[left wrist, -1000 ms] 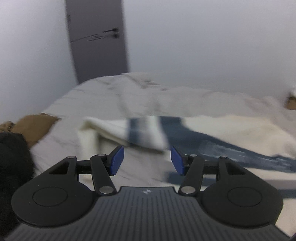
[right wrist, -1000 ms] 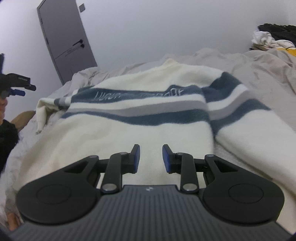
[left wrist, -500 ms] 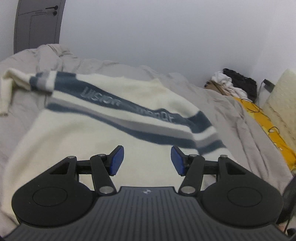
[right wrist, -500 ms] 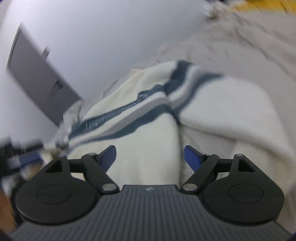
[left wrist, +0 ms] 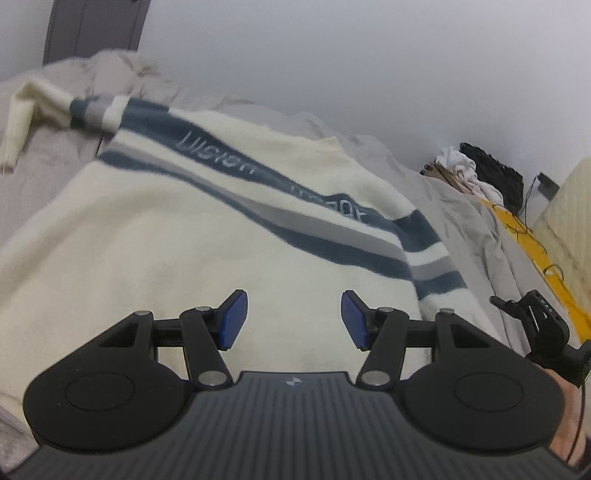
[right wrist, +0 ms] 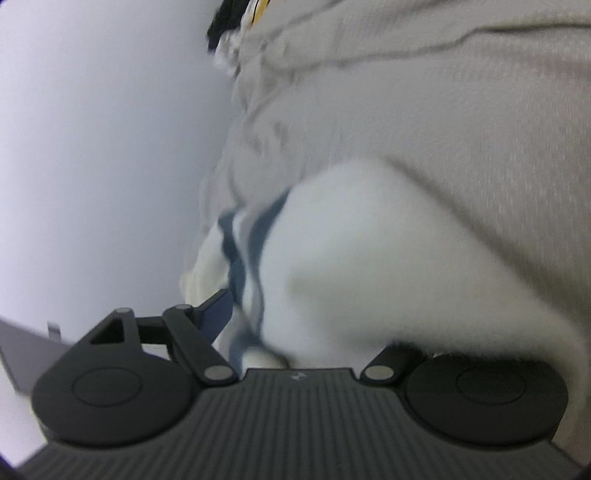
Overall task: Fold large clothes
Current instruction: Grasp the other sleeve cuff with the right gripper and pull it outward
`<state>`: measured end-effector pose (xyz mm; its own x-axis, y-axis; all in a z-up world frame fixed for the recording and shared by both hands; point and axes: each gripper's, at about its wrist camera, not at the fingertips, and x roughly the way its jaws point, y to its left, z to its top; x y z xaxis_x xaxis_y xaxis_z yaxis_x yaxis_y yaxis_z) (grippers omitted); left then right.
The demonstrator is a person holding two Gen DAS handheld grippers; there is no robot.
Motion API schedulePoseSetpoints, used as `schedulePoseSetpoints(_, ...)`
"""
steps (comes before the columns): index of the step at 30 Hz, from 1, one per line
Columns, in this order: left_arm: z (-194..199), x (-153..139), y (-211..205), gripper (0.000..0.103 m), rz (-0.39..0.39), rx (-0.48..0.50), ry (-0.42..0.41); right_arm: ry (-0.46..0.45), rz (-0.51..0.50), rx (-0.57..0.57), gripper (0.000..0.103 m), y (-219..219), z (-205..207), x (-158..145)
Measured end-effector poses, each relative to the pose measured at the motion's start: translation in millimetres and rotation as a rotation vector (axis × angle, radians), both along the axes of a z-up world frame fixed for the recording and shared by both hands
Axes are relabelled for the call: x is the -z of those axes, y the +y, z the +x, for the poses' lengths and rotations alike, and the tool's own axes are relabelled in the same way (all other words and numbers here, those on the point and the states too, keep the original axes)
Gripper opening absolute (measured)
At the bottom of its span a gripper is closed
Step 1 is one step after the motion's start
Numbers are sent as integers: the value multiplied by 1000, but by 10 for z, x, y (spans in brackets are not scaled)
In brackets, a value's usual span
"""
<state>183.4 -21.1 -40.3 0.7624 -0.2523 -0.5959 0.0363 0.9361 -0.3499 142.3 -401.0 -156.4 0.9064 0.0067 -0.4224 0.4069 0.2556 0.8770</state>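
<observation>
A large cream sweater (left wrist: 177, 236) with navy and grey stripes lies spread on the bed. My left gripper (left wrist: 293, 319) is open and empty, hovering over the sweater's lower body. My right gripper shows at the far right of the left wrist view (left wrist: 535, 317), beside the sweater's right sleeve. In the blurred right wrist view the gripper (right wrist: 295, 314) is tilted, its jaws wide apart with the sleeve (right wrist: 369, 266) bulging between them. Its right finger is hidden under the fabric.
The bed is covered by a wrinkled grey sheet (left wrist: 454, 206). A pile of white and black clothes (left wrist: 480, 173) and a yellow cloth (left wrist: 535, 251) lie at the far right by the wall. A grey door (left wrist: 92, 26) stands at the back left.
The left gripper has swung right from the bed's left side to face the sweater's body. The right gripper has opened wide, rolled over and dropped onto the right sleeve.
</observation>
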Motion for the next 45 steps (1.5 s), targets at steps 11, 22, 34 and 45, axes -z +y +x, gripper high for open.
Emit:
schedulePoseSetpoints(11,200,146,198,62,-68,-46,21,87,-154,180,31,-761,475,-321)
schedulePoseSetpoints(22,396,194,317,62,-139,-71,36,-12,-557,86,11,-1416,1118,-1651)
schedulePoseSetpoints(34,446,257,204,62,-119,-45,58,-225,-801,118,10,-1600,1531,-2339)
schedulePoseSetpoints(45,470,336,105,62,-77,-13,79,94,-701,166,11,-2397,1132,-787)
